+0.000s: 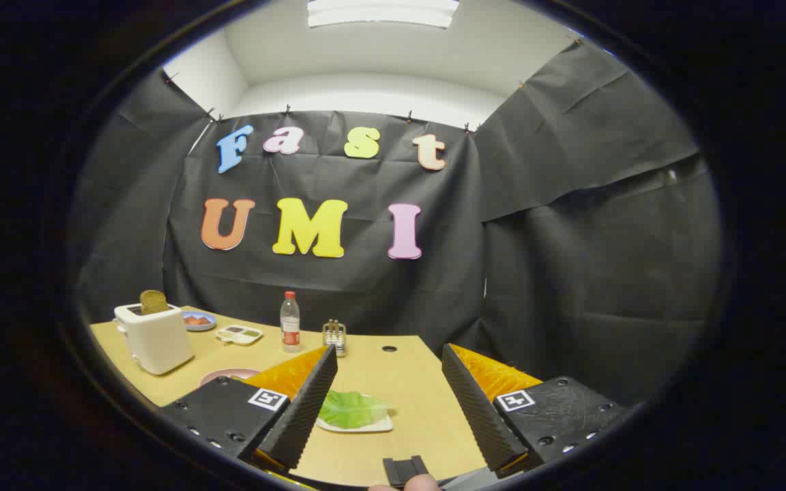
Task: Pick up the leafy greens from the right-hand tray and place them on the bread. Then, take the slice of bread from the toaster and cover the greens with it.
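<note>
The fingers of the gripper (389, 402) are spread wide and hold nothing, and the leafy greens (352, 409) are seen between them, lying flat on a small white tray (366, 427) on the worktop (406, 382), closer to the left finger than to the right. The leaf is laid with its long axis running roughly across the gap between the fingers, its narrower tip pointed toward the right finger and its broader end partly hidden behind the left one. A risk is judged here: because the leaf is thin and lies flat on the tray, it may be slid along or missed altogether if the fingers are closed above it, or the tray itself may be caught and dragged. With the leaf off-centre, it may also be nudged aside by the left finger before it is gripped. Farther off, a toaster (155, 337) with a slice of bread (153, 301) standing in its slot is seen, with a pink plate (228, 374) near it; whether bread lies on that plate cannot be told. A bottle (290, 322) is stood beyond the fingers.
</note>
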Demonstrator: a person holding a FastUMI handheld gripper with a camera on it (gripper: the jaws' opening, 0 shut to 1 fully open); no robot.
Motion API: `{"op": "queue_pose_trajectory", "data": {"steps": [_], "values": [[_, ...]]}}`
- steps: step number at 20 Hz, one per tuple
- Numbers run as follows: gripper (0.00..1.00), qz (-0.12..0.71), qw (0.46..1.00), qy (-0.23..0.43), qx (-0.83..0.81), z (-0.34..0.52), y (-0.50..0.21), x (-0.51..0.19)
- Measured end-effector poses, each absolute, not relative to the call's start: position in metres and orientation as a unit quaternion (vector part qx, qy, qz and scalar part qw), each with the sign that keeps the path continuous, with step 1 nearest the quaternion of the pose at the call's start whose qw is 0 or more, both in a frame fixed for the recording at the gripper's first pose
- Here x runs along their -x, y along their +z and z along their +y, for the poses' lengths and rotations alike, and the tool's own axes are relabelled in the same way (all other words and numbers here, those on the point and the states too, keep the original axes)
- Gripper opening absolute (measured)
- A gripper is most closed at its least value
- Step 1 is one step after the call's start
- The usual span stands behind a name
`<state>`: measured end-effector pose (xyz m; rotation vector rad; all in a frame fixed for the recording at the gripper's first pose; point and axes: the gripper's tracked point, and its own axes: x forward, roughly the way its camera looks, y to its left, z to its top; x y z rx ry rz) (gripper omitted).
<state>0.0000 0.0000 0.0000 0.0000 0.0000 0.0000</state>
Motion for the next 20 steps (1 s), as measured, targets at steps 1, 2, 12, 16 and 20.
{"op": "queue_pose_trajectory", "data": {"steps": [1,2,12,16,20], "values": [[0.95,-0.002,1.000,-0.002,0.002,-0.001,0.001,0.000],[0.95,-0.003,1.000,-0.003,0.003,-0.001,0.002,0.001],[0.95,0.015,1.000,0.005,-0.006,0.004,-0.013,-0.004],[0.95,0.032,0.999,0.011,-0.015,0.007,-0.025,-0.010],[0.95,0.048,0.998,0.011,-0.028,0.005,-0.035,-0.017]]}}
